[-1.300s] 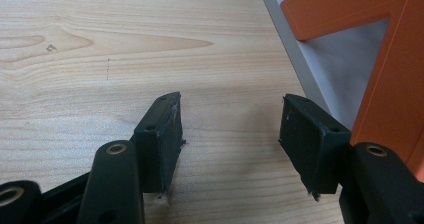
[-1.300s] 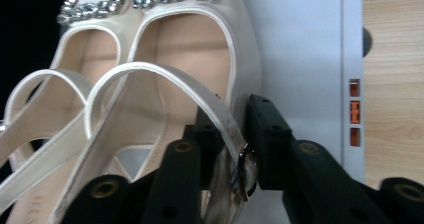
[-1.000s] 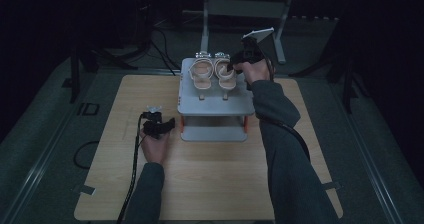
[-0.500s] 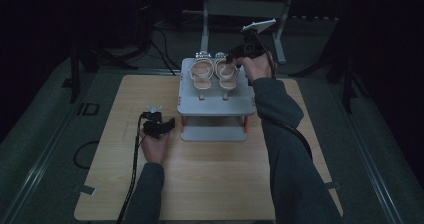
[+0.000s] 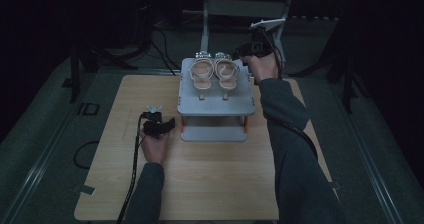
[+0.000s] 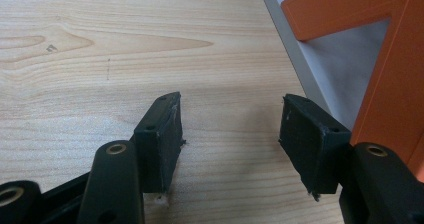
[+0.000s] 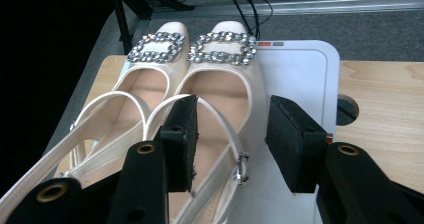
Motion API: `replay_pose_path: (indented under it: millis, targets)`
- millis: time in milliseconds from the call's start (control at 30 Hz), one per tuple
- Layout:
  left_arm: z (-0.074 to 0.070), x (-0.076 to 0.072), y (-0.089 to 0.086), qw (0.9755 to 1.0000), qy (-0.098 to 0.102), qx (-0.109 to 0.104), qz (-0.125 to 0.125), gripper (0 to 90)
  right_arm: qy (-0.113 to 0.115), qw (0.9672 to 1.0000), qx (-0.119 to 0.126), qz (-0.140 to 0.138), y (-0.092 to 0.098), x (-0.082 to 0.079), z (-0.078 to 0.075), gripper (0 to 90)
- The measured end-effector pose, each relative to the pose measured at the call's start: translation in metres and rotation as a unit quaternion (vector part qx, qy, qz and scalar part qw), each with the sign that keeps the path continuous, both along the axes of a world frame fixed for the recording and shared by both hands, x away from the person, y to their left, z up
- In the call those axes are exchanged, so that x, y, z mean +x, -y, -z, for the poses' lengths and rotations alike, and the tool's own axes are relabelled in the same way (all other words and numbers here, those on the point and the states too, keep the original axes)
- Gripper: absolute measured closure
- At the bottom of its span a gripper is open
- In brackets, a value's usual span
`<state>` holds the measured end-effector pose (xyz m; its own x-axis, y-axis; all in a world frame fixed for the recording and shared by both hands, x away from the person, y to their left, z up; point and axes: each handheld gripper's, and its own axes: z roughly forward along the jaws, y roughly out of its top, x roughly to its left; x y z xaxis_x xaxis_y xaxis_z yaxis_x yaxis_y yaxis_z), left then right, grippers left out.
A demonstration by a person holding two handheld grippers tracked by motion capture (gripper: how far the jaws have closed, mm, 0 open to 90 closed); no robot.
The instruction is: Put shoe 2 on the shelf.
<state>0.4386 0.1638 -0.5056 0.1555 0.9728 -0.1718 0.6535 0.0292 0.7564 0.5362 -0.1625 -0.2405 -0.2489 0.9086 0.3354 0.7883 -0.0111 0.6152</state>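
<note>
A pair of cream slingback shoes with jewelled buckles, the left shoe point(image 5: 201, 75) and the right shoe point(image 5: 225, 74), lies side by side on the top shelf of a grey two-tier rack point(image 5: 215, 106). My right gripper point(image 5: 243, 50) hovers at the rack's far right corner, just above the right shoe point(image 7: 220, 84). Its jaws stand open and have just been closing a little; the shoe's outer edge and buckled strap lie below the gap, untouched by the pads point(image 7: 182, 134). My left gripper point(image 5: 170, 125) rests open on the table beside the rack's orange leg point(image 6: 390, 84), with nothing between its fingers.
The rack stands at the back middle of a wooden table point(image 5: 210, 184); its lower shelf point(image 5: 214, 132) is bare. Dark floor, cables and a metal stand point(image 5: 206, 14) lie beyond the table's far edge. A cable point(image 5: 134, 159) trails from the left gripper.
My right gripper has lifted slightly off the right shoe and drifted toward the rack's far right corner. The left hand has stayed put.
</note>
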Motion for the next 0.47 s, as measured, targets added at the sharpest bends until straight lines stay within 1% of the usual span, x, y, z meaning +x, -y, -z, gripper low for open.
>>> replay_pose_path:
  millis: [267,467]
  targets:
    - [0.000,0.000,0.000,1.0000,0.000,0.001,0.000,42.4,0.000,0.9999,0.001,0.017,0.008,-0.001,0.004,56.6]
    - [0.000,0.000,0.000,1.0000,0.000,0.001,0.000,42.5,-0.001,0.9996,0.003,0.029,0.019,-0.001,0.008,56.6]
